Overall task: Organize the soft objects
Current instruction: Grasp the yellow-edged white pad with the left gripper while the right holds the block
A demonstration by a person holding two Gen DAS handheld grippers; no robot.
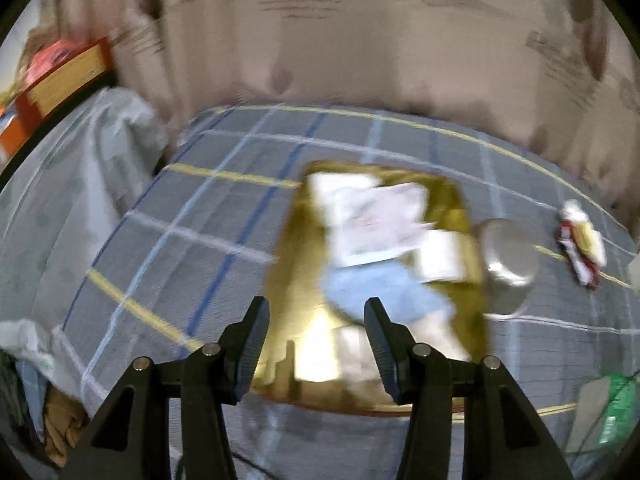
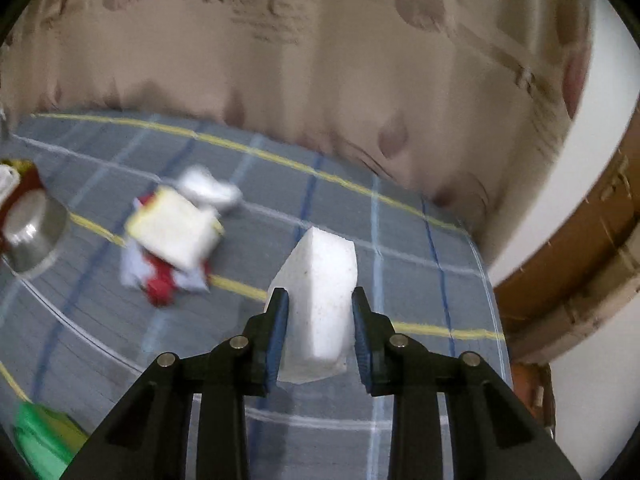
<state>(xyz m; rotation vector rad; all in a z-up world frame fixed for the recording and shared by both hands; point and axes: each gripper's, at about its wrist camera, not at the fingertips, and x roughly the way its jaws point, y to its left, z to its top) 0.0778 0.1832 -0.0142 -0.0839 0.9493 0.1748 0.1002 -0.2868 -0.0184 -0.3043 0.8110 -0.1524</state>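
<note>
While the left hand-held gripper (image 1: 316, 344) gapes empty over a glossy gold tray (image 1: 460, 208), the right hand-held gripper (image 2: 318, 330) pinches a chalky white foam block (image 2: 320, 280).

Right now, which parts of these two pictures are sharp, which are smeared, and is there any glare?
Left wrist view: the left gripper is sharp, the gold tray and its contents are motion-smeared, with bright glare on the tray's near end. Right wrist view: the right gripper and the white foam block it holds are crisp, the loose pile behind streaks. Both views bend the bedspread's stripes into curves.
</note>
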